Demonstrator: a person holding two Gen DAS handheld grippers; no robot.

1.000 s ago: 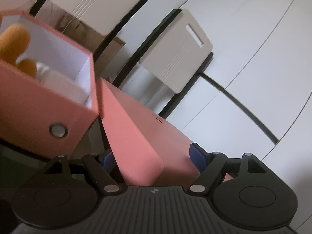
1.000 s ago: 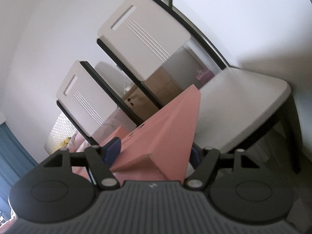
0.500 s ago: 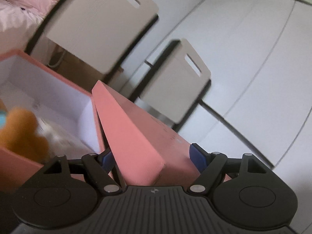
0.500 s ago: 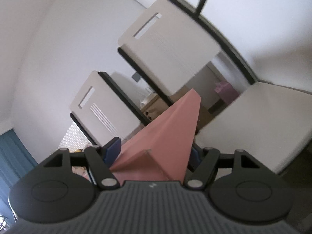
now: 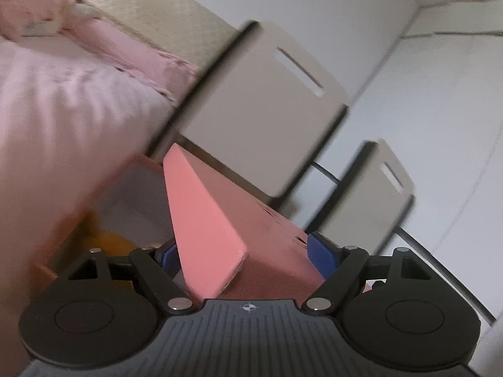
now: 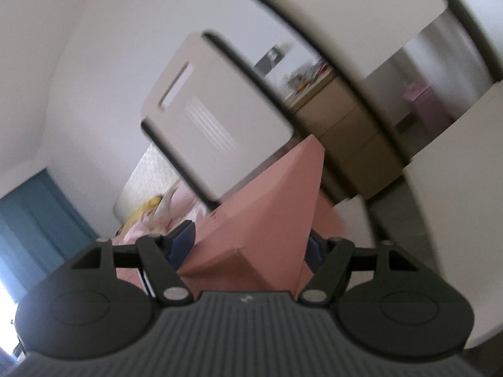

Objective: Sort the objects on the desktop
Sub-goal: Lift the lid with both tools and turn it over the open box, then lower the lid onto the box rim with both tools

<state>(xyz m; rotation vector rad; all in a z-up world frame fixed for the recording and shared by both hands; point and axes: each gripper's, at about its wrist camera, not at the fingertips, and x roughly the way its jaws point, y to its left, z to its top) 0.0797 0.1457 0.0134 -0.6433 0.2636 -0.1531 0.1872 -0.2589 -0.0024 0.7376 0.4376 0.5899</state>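
A bed with pink bedding (image 5: 63, 100) fills the left, two beige plastic chair backs (image 5: 264, 106) beside it. The flat salmon-pink cardboard lid (image 5: 204, 220) hangs tilted in the air, left tongs (image 5: 242, 254) and right tongs (image 6: 248, 245) each clamped on it. Beneath, blurred, sits perhaps an open pink box (image 5: 135, 194).

The box lid (image 5: 213, 229) sits between the fingers of the left gripper (image 5: 242, 256), tilted, one corner toward the camera. Left of the lid and behind it stands the open box (image 5: 138, 194), a plush toy (image 5: 107, 238) inside. Beyond them two chairs (image 5: 264, 110) stand side by side, with a bed (image 5: 63, 94) further left. In the right wrist view the lid (image 6: 270, 220) lies between the fingers of the right gripper (image 6: 248, 245), chairs (image 6: 213, 132) behind it.
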